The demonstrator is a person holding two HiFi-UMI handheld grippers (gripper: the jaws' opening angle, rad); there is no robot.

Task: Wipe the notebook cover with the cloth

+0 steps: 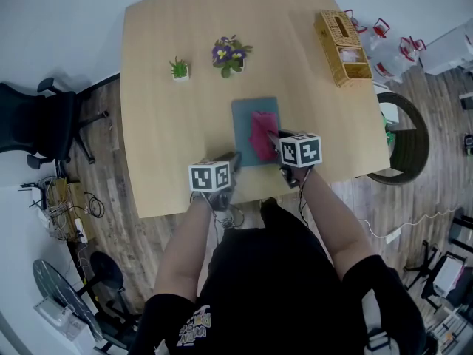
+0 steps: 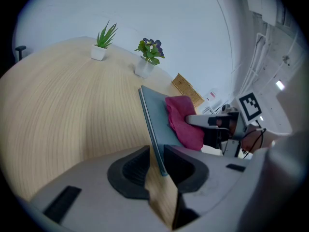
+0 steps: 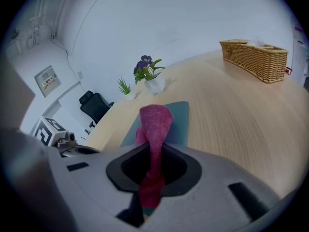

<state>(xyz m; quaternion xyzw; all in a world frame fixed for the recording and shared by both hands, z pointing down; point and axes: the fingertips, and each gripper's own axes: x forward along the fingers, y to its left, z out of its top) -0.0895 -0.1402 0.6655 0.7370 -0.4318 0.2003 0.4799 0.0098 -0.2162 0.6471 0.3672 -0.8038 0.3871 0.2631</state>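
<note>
Notebook (image 2: pixel 155 116) edge clamped in L hand-held gripper (image 2: pixel 155 164), cloth (image 3: pixel 155 122) pinched in R hand-held gripper (image 3: pixel 152 172)

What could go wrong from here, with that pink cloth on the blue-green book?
1. The left gripper pinches only a thin edge of the notebook, so a firm wipe might twist it or pull it loose.
2. The right gripper holds the cloth bunched into a narrow strip, so it may miss much of the cover or drag free.
3. The notebook lies near the table's front edge, so a pull toward the person could slide it off.
</note>
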